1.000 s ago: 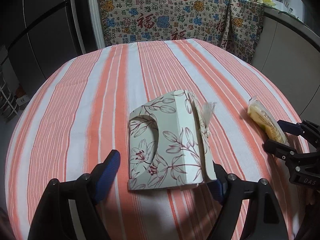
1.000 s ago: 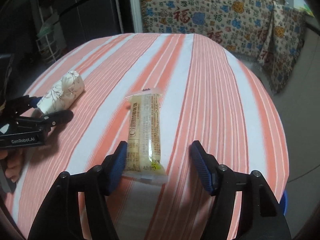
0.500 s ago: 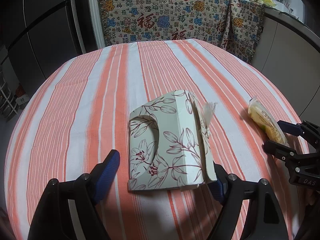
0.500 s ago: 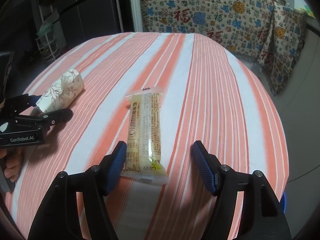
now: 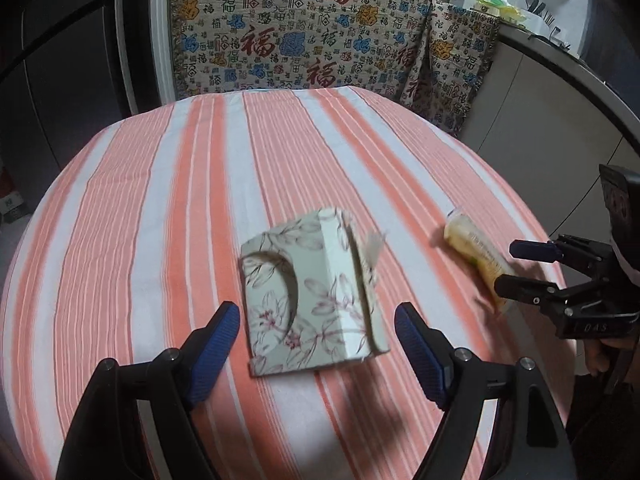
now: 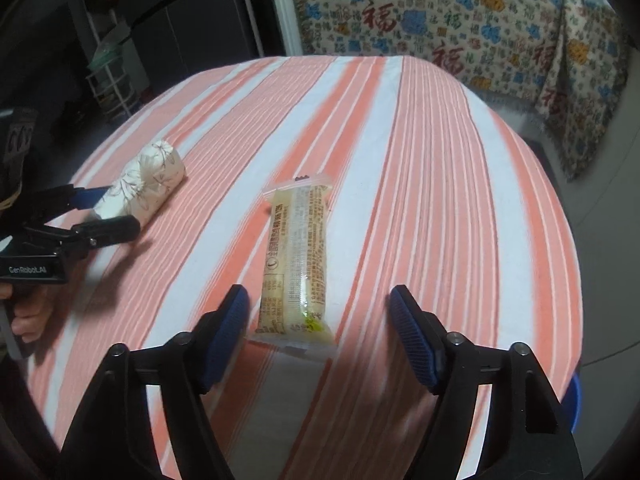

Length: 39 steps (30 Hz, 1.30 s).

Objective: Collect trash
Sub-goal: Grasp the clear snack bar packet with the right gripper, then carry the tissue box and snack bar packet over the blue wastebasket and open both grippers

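Meanwhile, two pieces of trash lie on a round table [image 5: 168,184] draped in an orange-and-white striped cloth: a flattened floral tissue box [image 5: 312,296] and a clear snack wrapper [image 6: 296,256], well apart. The left gripper [image 5: 316,332] hangs over the box's near edge, jaws wide and clear of it, holding nothing. The right gripper [image 6: 318,320] straddles the wrapper's near end, its jaws opening with the wrapper between them but untouched. Judging by this, the approach step is in hand; each grasp next calls for lowering until the pads flank the item, then closing. No bin is in view.
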### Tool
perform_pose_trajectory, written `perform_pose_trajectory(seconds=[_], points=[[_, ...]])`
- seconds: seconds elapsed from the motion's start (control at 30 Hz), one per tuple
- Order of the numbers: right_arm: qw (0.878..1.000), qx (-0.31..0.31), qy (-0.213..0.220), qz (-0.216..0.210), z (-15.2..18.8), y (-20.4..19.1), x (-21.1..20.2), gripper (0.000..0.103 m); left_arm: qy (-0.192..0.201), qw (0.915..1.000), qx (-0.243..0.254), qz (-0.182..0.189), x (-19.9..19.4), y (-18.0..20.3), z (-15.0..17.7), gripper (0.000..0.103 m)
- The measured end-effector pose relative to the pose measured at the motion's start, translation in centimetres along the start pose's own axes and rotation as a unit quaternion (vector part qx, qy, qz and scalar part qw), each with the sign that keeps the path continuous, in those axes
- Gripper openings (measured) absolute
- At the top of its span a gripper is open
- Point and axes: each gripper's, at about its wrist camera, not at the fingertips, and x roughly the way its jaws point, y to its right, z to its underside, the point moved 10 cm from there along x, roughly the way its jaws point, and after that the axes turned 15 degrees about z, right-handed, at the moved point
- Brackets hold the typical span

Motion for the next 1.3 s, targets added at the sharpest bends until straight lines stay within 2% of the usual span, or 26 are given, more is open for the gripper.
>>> perform_pose_trajectory(seconds=[0.07, 0.17, 0.2, 0.23, 0.27, 0.3, 0.33, 0.43, 0.53, 0.73, 0.97, 1.13, 1.3], points=[[1.0, 0.002, -0.011, -0.01, -1.1, -0.1, -0.3, 0.073, -0.027, 0.9996, -0.011, 0.004, 1.2, -0.1, -0.4, 0.082], [0.999, -0.01, -0.047, -0.023, -1.6, -1.3, 0.7, 0.07, -0.044, 0.9988, -0.014, -0.018, 2.3, -0.8, -1.0, 0.079], [0.998, -0.014, -0.056, -0.026, -1.6, -1.7, 1.1, 0.06, -0.044, 0.9987, -0.02, -0.018, 2.4, -1.1, -1.2, 0.073], [0.998, -0.017, -0.062, -0.027, -1.5, -2.0, 1.5, 0.043, -0.043, 0.9986, -0.029, -0.013, 2.4, -1.3, -1.2, 0.072], [0.997, -0.022, -0.068, -0.03, -1.4, -2.5, 1.9, 0.034, -0.039, 0.9985, -0.036, -0.009, 2.2, -1.6, -1.2, 0.071], [0.997, -0.028, -0.07, -0.027, -1.3, -2.8, 2.0, 0.019, -0.034, 0.9987, -0.035, -0.01, 2.0, -1.6, -1.1, 0.069], [0.997, -0.028, -0.062, -0.021, -1.4, -2.8, 1.8, 0.016, -0.03, 0.999, -0.029, -0.014, 1.8, -1.5, -1.1, 0.068], [0.998, 0.001, -0.038, -0.039, -1.6, -2.3, -0.4, 0.015, -0.025, 0.9995, -0.017, -0.005, 1.0, -0.3, -0.4, 0.068], [0.998, 0.019, -0.025, -0.046, -1.1, -0.9, -2.4, 0.015, -0.02, 0.9997, -0.002, 0.012, 0.8, 2.7, -0.2, 0.068], [0.995, 0.088, -0.015, -0.033, 1.7, 7.1, -6.5, 0.015, -0.018, 0.996, 0.028, 0.082, 2.4, 12.2, -1.0, 0.068], [0.984, 0.166, -0.037, 0.051, 9.1, 20.8, -10.0, 0.015, -0.052, 0.9771, 0.091, 0.186, 8.3, 28.0, -1.2, 0.068], [0.971, 0.212, -0.066, 0.082, 14.0, 26.7, -9.6, 0.015, -0.09, 0.9652, 0.125, 0.211, 13.9, 36.2, -0.4, 0.068], [0.96, 0.252, -0.079, 0.092, 17.5, 30.6, -9.0, 0.015, -0.124, 0.9581, 0.139, 0.218, 19.3, 41.2, 1.1, 0.069]])
